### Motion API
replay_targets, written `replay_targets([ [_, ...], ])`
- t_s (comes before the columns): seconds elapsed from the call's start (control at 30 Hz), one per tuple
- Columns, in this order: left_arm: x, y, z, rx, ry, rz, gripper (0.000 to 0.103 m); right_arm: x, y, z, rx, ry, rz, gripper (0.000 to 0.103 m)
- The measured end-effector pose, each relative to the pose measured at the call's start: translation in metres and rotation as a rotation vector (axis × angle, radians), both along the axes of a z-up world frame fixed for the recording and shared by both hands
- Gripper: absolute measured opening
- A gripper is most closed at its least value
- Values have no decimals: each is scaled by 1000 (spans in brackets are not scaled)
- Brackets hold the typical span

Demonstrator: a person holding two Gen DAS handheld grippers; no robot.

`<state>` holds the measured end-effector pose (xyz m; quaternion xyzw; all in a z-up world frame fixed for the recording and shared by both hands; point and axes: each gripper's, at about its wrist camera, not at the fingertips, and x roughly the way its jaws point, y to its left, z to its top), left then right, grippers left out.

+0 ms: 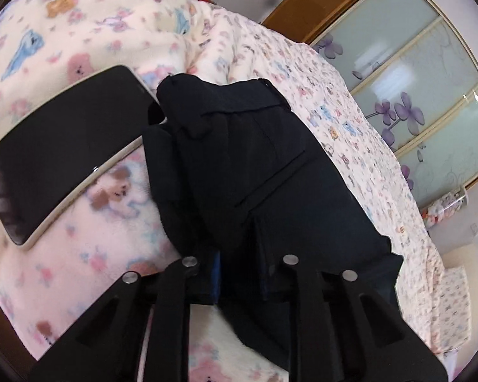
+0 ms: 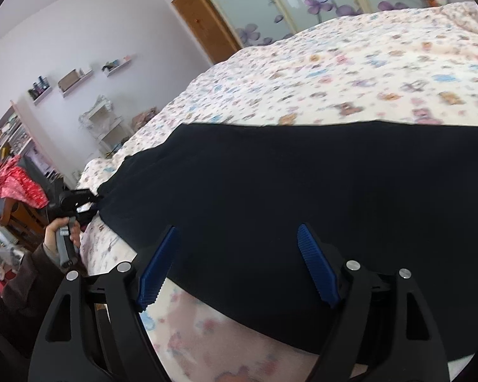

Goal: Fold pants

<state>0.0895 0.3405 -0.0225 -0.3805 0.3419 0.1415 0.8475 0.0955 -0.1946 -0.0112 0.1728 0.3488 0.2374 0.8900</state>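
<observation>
Black pants (image 1: 255, 165) lie on a bed, the waistband end toward the far side in the left wrist view. My left gripper (image 1: 239, 254) has its fingers close together with a fold of the pants' cloth pinched between them; its tips are buried in the fabric. In the right wrist view the pants (image 2: 302, 191) stretch flat across the bed, and the left gripper (image 2: 86, 202) grips their far left end, held by a hand (image 2: 60, 232). My right gripper (image 2: 237, 229) stands open over the near edge of the pants, with its blue pads (image 2: 157, 267) apart and pressing on nothing.
A black-screened tablet (image 1: 63, 152) lies on a fleece blanket (image 1: 79, 31) left of the pants. The bedspread (image 2: 350, 73) with small animal prints covers the bed. A wardrobe with flowered glass doors (image 1: 414, 73) stands beyond. Shelves and clutter (image 2: 12, 172) sit past the bed's left side.
</observation>
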Motion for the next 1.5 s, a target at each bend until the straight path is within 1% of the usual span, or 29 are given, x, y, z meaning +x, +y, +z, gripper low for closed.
replay_targets([
  [0.03,-3,-1,4,4,-9,5,29,-5,-7,5,-10,-19,-35,79],
  [0.07,-8,-3,9,10,-25,8,41,-9,-16,9,-23,-35,-75,79],
  [0.1,-13,-6,16,25,-47,13,49,-12,-27,13,-34,-49,-118,79],
  [0.13,-19,-11,22,65,-58,33,70,-18,-44,16,-52,-62,-185,79],
  [0.17,-29,-19,34,147,-69,75,83,-22,-57,18,-69,-67,-236,79],
  [0.23,-44,-34,49,242,-121,90,86,-28,-92,18,-110,-58,-357,80],
  [0.27,-51,-46,56,288,-148,79,88,-30,-107,17,-124,-47,-414,80],
  [0.3,-55,-58,62,319,-169,65,89,-34,-130,15,-122,-33,-500,80],
  [0.37,-58,-84,70,328,-212,13,96,-34,-162,8,-123,7,-622,80],
  [0.4,-57,-93,71,320,-222,-11,96,-27,-179,-3,-144,80,-673,84],
  [0.43,-53,-108,72,305,-230,-50,96,-13,-201,-24,-120,229,-675,79],
  [0.47,-47,-126,70,281,-228,-106,96,-11,-208,-28,-90,241,-666,76],
  [0.5,-42,-142,69,260,-221,-153,96,-12,-212,-24,-78,230,-667,74],
  [0.53,-40,-154,66,244,-218,-185,96,-15,-211,-14,-104,218,-669,75],
  [0.57,-37,-175,62,221,-215,-238,96,-20,-208,-4,-116,184,-654,75],
  [0.6,-37,-186,60,216,-218,-263,96,-30,-206,9,-114,129,-631,75],
  [0.7,-35,-228,50,239,-228,-344,97,-42,-204,33,-128,56,-611,75],
  [0.77,-31,-255,40,259,-215,-399,97,-34,-200,42,-158,41,-564,75],
  [0.8,-30,-264,37,258,-209,-416,97,-24,-192,47,-190,23,-524,74],
  [0.83,-31,-269,34,257,-209,-435,97,-11,-178,53,-255,-6,-454,71],
  [0.9,-33,-280,28,302,-222,-435,97,11,-150,55,-413,-49,-321,68],
  [0.93,-34,-283,26,334,-227,-432,98,25,-135,52,-492,-56,-234,62],
  [0.97,-35,-288,24,365,-226,-438,98,36,-126,47,-543,-48,-168,59],
  [1.03,-34,-292,23,393,-224,-451,99,61,-113,33,-628,-12,-64,57],
  [1.1,-35,-295,23,411,-234,-448,100,72,-110,20,-682,15,-14,52],
  [1.3,-29,-305,20,418,-222,-493,101,97,-137,-2,-641,126,37,51],
  [1.4,-27,-307,18,412,-214,-511,101,97,-140,-4,-627,141,57,51],
  [1.47,-26,-307,17,405,-210,-516,101,98,-142,-10,-604,172,75,46],
  [1.5,-26,-307,16,401,-208,-515,101,97,-141,-12,-597,179,83,37],
])
